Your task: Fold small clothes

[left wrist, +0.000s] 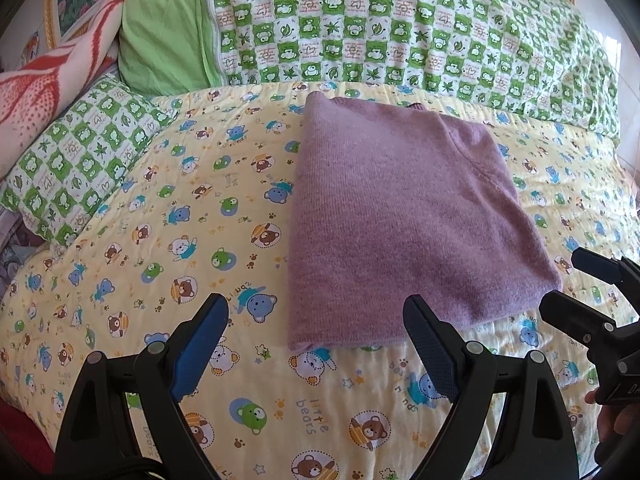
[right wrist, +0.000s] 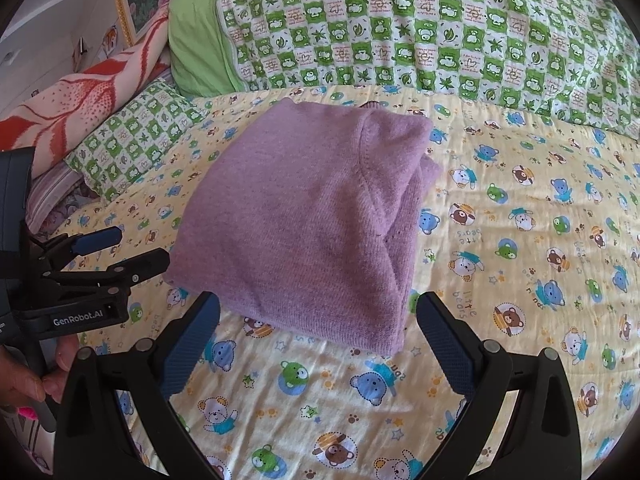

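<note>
Lilac knit sweater [left wrist: 400,216] lies folded into a compact block near the middle of a yellow bear-print quilt [left wrist: 160,240], its long edges squared and a seam or sleeve line curving across the top layer; in the right wrist view the right side shows stacked layers tucked under, so the bulk sits there. Left gripper [left wrist: 316,344] hangs just short of the sweater's near edge, jaws spread wide, nothing between the blue pads; its right finger overlaps the near hem in view, though contact cannot be told. Right gripper [right wrist: 318,340] likewise wide open and empty, centred on the near hem, both fingers flanking the fold's corner. Each gripper shows at the edge of the other's view, so the two stand side by side at the same near edge, low over the quilt. Judgement: that placement suits either a last half-fold away from the person or a lift of the finished bundle; the garment already looks mostly folded. Green checked quilt [left wrist: 400,24] and a matching pillow [left wrist: 80,152] are piled at the far side, well apart from the sweater, leaving flat working room. Soft knit will likely sag if pinched at one layer only.
</note>
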`<action>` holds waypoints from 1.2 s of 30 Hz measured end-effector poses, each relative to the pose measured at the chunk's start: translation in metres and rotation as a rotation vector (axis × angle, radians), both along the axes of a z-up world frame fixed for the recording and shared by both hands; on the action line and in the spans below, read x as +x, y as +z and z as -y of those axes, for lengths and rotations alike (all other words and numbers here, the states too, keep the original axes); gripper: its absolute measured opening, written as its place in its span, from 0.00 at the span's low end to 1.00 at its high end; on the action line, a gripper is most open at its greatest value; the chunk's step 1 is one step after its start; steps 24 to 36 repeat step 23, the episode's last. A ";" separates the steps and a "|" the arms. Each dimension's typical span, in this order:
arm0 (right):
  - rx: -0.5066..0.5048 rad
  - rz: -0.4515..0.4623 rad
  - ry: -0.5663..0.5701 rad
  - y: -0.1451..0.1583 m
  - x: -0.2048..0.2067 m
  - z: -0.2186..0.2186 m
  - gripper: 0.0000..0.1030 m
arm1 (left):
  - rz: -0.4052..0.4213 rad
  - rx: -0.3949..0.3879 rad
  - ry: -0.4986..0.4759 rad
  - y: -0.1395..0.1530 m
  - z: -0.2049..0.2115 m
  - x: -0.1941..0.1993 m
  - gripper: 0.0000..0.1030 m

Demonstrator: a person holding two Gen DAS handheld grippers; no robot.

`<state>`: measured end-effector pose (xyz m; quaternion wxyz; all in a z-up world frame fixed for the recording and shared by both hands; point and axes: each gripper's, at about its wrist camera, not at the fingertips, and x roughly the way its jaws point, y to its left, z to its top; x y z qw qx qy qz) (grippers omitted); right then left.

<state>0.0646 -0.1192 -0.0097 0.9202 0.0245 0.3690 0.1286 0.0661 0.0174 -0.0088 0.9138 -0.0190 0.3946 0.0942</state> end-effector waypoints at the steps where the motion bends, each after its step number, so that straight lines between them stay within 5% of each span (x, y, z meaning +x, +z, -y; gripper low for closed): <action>1: 0.000 0.001 -0.001 0.000 0.001 0.000 0.96 | -0.001 0.001 -0.001 0.000 0.000 0.001 0.87; 36: 0.013 0.007 -0.018 0.007 0.010 0.006 0.96 | 0.000 0.008 -0.013 0.007 0.004 0.006 0.87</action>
